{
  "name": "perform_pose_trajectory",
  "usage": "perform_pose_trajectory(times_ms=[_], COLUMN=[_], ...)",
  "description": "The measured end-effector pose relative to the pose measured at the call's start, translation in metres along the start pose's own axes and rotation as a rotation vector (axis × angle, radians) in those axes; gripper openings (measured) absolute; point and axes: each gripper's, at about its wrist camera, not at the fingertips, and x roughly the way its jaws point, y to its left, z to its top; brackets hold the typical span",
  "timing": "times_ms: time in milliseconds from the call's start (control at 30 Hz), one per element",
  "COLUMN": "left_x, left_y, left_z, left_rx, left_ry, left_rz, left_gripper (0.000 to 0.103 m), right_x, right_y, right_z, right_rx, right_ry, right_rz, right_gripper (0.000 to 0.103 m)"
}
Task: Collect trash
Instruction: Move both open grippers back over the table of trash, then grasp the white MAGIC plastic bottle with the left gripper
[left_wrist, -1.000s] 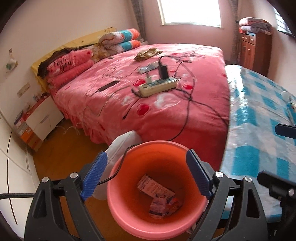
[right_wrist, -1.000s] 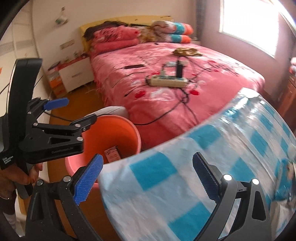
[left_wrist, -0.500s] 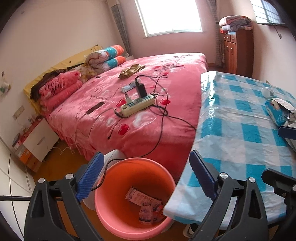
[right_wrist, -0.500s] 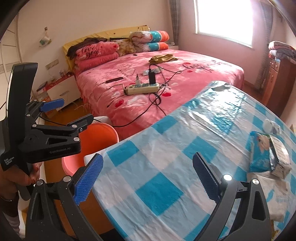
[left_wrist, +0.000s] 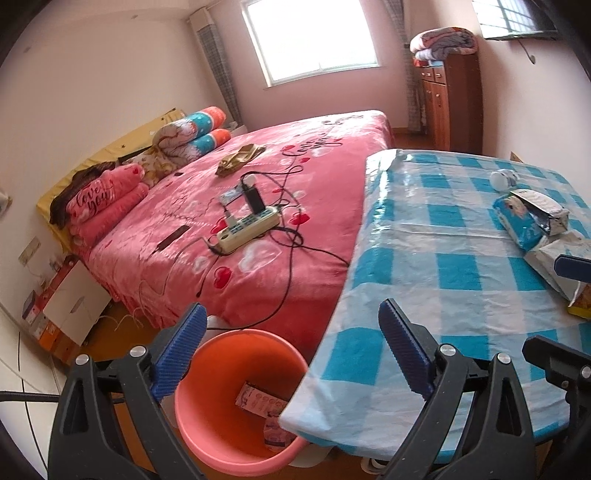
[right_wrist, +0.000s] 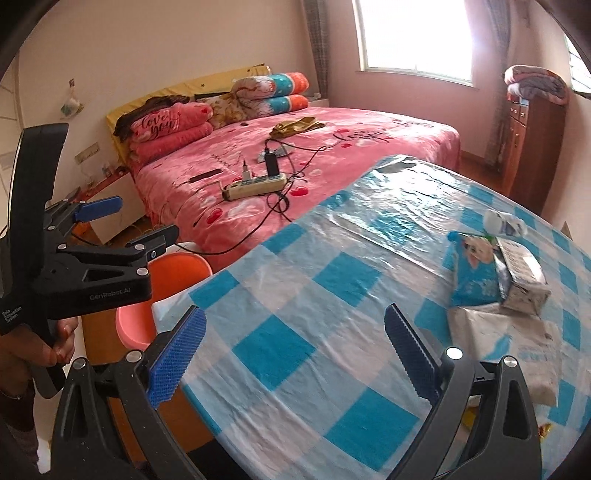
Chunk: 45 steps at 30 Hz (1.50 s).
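An orange bucket (left_wrist: 207, 417) stands on the floor beside the table and holds a few wrappers (left_wrist: 258, 400); it also shows in the right wrist view (right_wrist: 173, 269). Trash lies on the blue-checked table (left_wrist: 443, 266): a blue packet (right_wrist: 474, 273), a silver carton (right_wrist: 522, 282), a white bag (right_wrist: 517, 343) and a small white bottle (right_wrist: 504, 223). My left gripper (left_wrist: 291, 354) is open and empty above the bucket and table corner. My right gripper (right_wrist: 295, 354) is open and empty over the table, left of the trash.
A pink bed (left_wrist: 258, 206) with a power strip (left_wrist: 247, 229) and cables lies behind the table. A wooden cabinet (left_wrist: 452, 103) stands at the far right. A white bedside unit (left_wrist: 74, 306) stands on the left by the wall.
Both grippers have lifted and swung right, from over the bucket toward the table. The trash on the table has come into view. Both stay open.
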Motion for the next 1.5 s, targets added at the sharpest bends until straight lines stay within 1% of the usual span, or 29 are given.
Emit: perform_pose_trajectory(times_ms=[267,367,733,1100,1333,1500], left_x=[-0.009,-0.012,-0.012,-0.007,-0.005,-0.008], left_y=[-0.026,-0.037,-0.074,-0.115,-0.131,-0.140], left_z=[0.006,0.007,0.015,0.019,0.021,0.025], left_rx=[0.045,0.063,0.126,0.209,0.244,0.252], left_ry=[-0.010,-0.011,0.015,0.036,0.053,0.055], left_rz=[-0.027,-0.033,-0.045,-0.056,-0.055,-0.079], left_gripper=[0.095,0.095,0.095,0.095,0.095,0.095], right_x=[-0.020,-0.026,-0.036,-0.040,-0.045,-0.054], right_y=[-0.028,-0.040,-0.070,-0.109,-0.122,-0.133], right_z=[-0.012,-0.016,-0.036,-0.054,-0.061,-0.066], right_rx=[0.070,0.107,0.191,0.302,0.319,0.338], right_ry=[-0.031,-0.037,-0.056,-0.072,-0.100,-0.131], right_rz=[-0.040,-0.035,-0.058,-0.050,-0.038,-0.012], right_gripper=[0.096,0.096,0.096,0.096,0.096,0.096])
